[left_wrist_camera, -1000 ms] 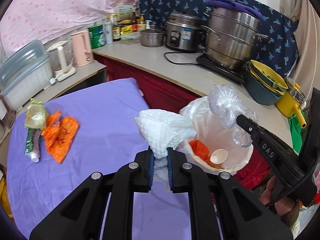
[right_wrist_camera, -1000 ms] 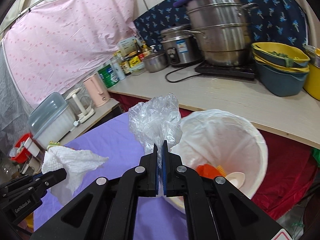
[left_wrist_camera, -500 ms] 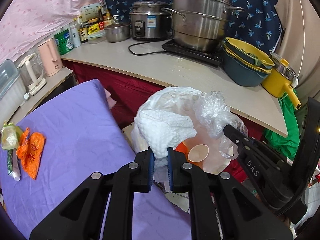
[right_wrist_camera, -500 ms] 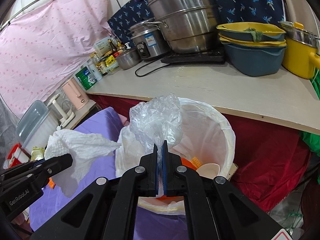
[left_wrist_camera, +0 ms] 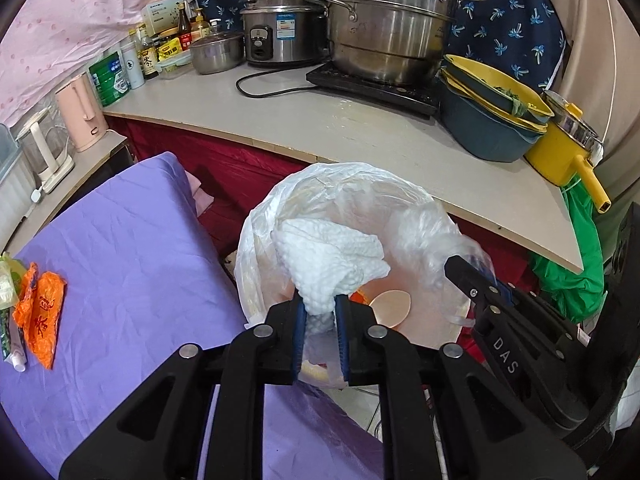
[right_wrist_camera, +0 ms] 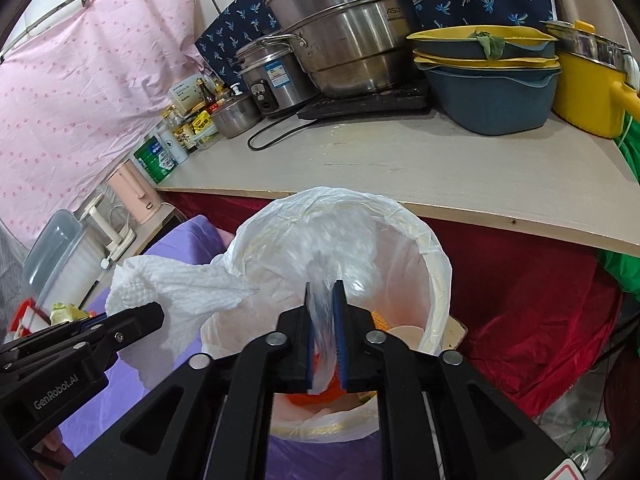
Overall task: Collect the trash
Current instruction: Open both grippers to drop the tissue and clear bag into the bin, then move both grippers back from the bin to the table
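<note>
Trash shows first in the left wrist view: a crumpled white paper towel (left_wrist_camera: 328,256) sits pinched between the blue pads of the left hand-held gripper (left_wrist_camera: 320,316), whose jaws stand a little apart with the wad filling the gap, and it hangs over the open mouth of a bin lined with a clear plastic bag (left_wrist_camera: 256,248). Inside the bin lie an orange scrap and a pale eggshell half (left_wrist_camera: 390,307). To the right, the right hand-held gripper (left_wrist_camera: 476,276) reaches over the same bin with a bunch of clear plastic film (left_wrist_camera: 424,240) at its tip. On the purple cloth (left_wrist_camera: 132,264) to the left, well apart from the bin, rest an orange wrapper (left_wrist_camera: 40,316), a green tube beside it, and a yellowish-green packet at the picture's edge. Behind, the tabletop (left_wrist_camera: 360,132) carries a steel steamer pot (left_wrist_camera: 388,24), a rice cooker (left_wrist_camera: 280,28), stacked blue and yellow basins (left_wrist_camera: 488,120) and a yellow pot. In the right wrist view, the right hand-held gripper (right_wrist_camera: 323,320) has its jaws slightly parted, with the clear plastic film (right_wrist_camera: 324,304) between the pads; whether the pads press on it I cannot tell. It is over the lined bin (right_wrist_camera: 436,280), where orange scraps show below. The left hand-held gripper (right_wrist_camera: 156,312) enters from the left, its paper towel (right_wrist_camera: 180,292) reaching over the bin's near-left rim.
</note>
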Action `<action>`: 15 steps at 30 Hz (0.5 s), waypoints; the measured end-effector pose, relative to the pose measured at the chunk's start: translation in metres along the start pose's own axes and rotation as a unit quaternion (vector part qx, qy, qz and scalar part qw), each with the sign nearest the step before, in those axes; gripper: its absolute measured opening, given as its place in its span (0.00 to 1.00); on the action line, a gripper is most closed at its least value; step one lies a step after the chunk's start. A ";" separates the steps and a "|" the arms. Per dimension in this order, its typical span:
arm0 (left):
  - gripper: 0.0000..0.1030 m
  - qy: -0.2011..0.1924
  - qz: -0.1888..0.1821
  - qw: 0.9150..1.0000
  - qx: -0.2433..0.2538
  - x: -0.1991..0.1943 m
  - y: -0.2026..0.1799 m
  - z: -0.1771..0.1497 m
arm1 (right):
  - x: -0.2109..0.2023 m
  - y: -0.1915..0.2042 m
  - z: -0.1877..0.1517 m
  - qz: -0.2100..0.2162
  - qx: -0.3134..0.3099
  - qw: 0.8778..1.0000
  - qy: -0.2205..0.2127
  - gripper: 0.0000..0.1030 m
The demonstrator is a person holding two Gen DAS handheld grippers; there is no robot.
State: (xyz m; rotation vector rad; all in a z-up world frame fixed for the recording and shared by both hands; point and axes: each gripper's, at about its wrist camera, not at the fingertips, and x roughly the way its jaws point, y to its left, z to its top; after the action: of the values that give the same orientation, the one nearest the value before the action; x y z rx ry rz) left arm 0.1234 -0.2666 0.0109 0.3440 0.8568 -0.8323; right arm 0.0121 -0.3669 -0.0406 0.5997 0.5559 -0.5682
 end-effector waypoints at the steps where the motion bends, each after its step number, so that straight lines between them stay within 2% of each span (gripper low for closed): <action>1: 0.24 -0.002 0.002 1.000 -0.001 0.000 0.000 0.001 | 0.000 -0.001 0.000 -0.001 0.003 1.000 -0.003 0.21; 2: 0.32 -0.005 0.003 1.000 -0.002 0.000 0.001 0.001 | 0.000 -0.001 0.001 0.000 0.005 1.000 -0.004 0.27; 3: 0.38 -0.008 0.006 1.000 -0.002 -0.001 0.001 0.002 | -0.001 -0.001 0.002 0.001 0.006 1.000 -0.006 0.28; 6: 0.46 -0.014 0.010 1.000 -0.003 -0.004 0.002 0.003 | -0.004 -0.001 0.004 0.001 0.006 1.000 -0.013 0.30; 8: 0.46 -0.016 0.010 1.000 -0.005 -0.005 0.003 0.004 | -0.006 0.000 0.006 0.003 0.007 1.000 -0.016 0.32; 15: 0.46 -0.018 0.012 1.000 -0.015 -0.012 0.012 0.004 | -0.016 0.008 0.014 0.005 0.000 1.000 -0.028 0.33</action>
State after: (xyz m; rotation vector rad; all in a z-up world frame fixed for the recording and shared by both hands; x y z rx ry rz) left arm 0.1303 -0.2555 0.0222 0.3107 0.8290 -0.7994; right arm 0.0101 -0.3650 -0.0182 0.5852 0.5000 -0.5739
